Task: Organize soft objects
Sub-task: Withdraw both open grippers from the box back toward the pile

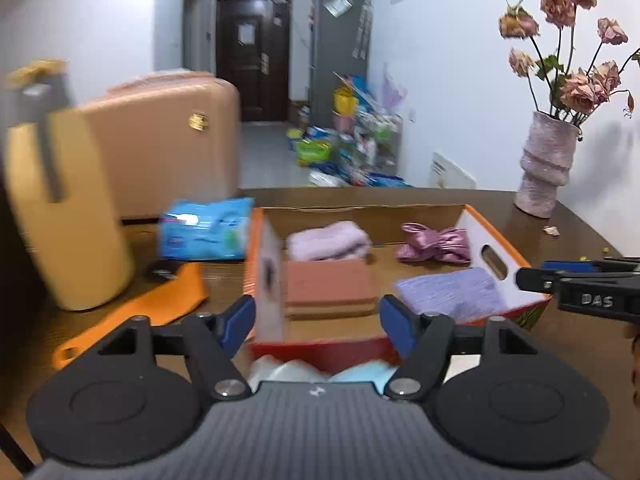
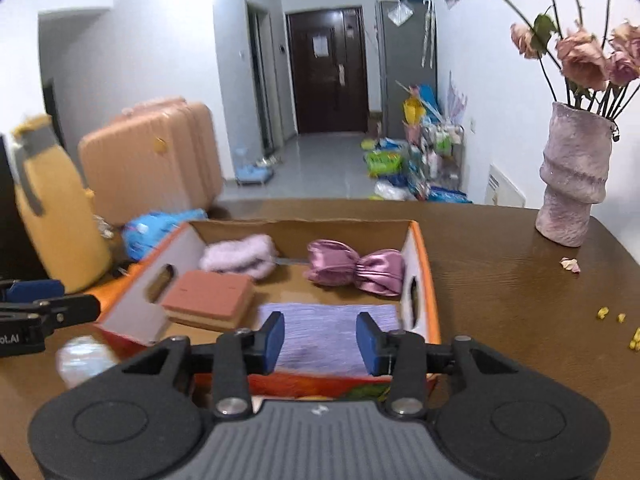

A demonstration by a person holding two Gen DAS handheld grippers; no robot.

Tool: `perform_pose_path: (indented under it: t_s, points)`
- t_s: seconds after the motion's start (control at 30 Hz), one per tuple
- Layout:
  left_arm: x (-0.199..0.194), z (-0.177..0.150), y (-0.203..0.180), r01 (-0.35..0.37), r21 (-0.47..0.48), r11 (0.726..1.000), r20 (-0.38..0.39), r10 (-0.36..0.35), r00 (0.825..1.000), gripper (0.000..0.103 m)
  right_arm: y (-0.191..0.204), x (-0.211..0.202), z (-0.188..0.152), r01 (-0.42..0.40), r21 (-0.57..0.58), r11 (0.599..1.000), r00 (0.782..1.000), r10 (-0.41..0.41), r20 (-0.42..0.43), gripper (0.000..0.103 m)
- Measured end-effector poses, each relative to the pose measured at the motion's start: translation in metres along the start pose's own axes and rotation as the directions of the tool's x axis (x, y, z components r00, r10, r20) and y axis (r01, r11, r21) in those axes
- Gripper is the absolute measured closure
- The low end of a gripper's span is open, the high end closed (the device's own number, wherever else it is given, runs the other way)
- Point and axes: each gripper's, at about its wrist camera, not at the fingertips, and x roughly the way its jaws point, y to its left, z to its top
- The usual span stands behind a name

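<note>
Both grippers, left gripper [image 1: 316, 320] and right gripper [image 2: 320, 342], hang open and empty by the box [image 2: 420, 276]. Purple cloth [image 2: 332, 338], bow [image 2: 356, 272], sponge [image 2: 208, 298] and maybe a fuzzy towel [image 2: 240, 258] sit inside.

Orange-edged box [image 2: 424, 264] holds lilac cloth [image 2: 328, 336], pink satin bow [image 2: 356, 272].

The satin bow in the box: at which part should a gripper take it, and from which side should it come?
Probably at the narrow gathered waist of the satin bow, coming from above. The two puffy lobes look wide and slippery, while the waist is thin enough for the jaws. The cardboard box wall close beside it blocks a sideways approach.
</note>
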Motion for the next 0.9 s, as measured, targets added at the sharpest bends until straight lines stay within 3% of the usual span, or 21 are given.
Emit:
perform_pose_path:
  t_s: [0.37,0.53,0.7,0.9]
  points:
    - [-0.080,-0.087,0.014,-0.043,-0.028,0.999,-0.002,0.043,0.999,0.020,0.023,-0.068,-0.075,-0.034,-0.051,0.998,0.999,0.035,0.023,0.052]
    - [-0.088,-0.121,0.011,0.001,-0.068,0.998,-0.024,-0.002,1.000,0.020,0.025,-0.088,-0.118,-0.016,-0.033,0.999,1.000,0.017,0.021,0.050]
    - [-0.086,-0.144,0.007,0.024,-0.048,0.999,-0.041,-0.026,0.999,0.017,0.033,-0.104,-0.156,-0.007,-0.009,1.000,0.999,0.007,0.032,0.048]
    - [-0.079,-0.156,0.005,0.043,-0.029,0.999,-0.078,-0.045,0.996,0.017,0.041,-0.101,-0.178,0.008,-0.010,1.000,1.000,-0.008,-0.006,0.047]
